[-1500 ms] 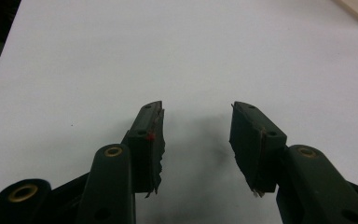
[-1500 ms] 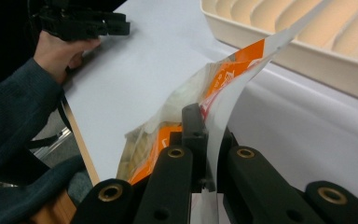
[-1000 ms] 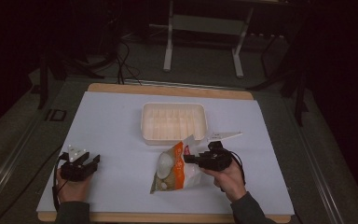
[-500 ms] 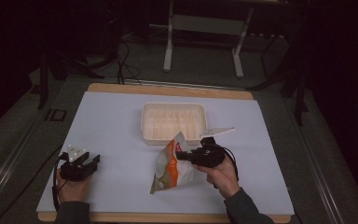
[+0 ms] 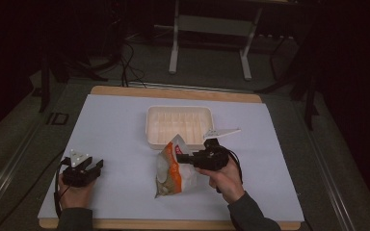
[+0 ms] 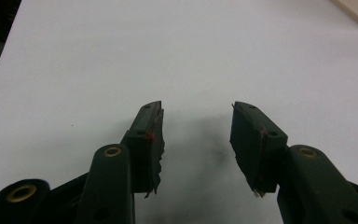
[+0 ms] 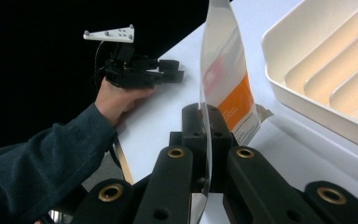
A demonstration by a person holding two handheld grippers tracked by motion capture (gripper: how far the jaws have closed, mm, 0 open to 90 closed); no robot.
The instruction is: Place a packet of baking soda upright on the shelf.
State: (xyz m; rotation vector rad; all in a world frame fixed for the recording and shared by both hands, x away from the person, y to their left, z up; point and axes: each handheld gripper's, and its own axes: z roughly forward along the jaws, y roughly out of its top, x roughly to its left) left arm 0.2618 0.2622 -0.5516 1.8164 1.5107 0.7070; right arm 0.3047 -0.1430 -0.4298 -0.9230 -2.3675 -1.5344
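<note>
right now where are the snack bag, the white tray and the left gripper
snack bag (image 5: 173,168): high view, on its orange front panel
white tray (image 5: 179,109): high view, on its far rim
left gripper (image 6: 196,135): left gripper view, midway between its open fingers

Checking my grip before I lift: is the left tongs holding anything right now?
No, the left tongs stand open over the bare white table sheet, with nothing between their black pads.
</note>
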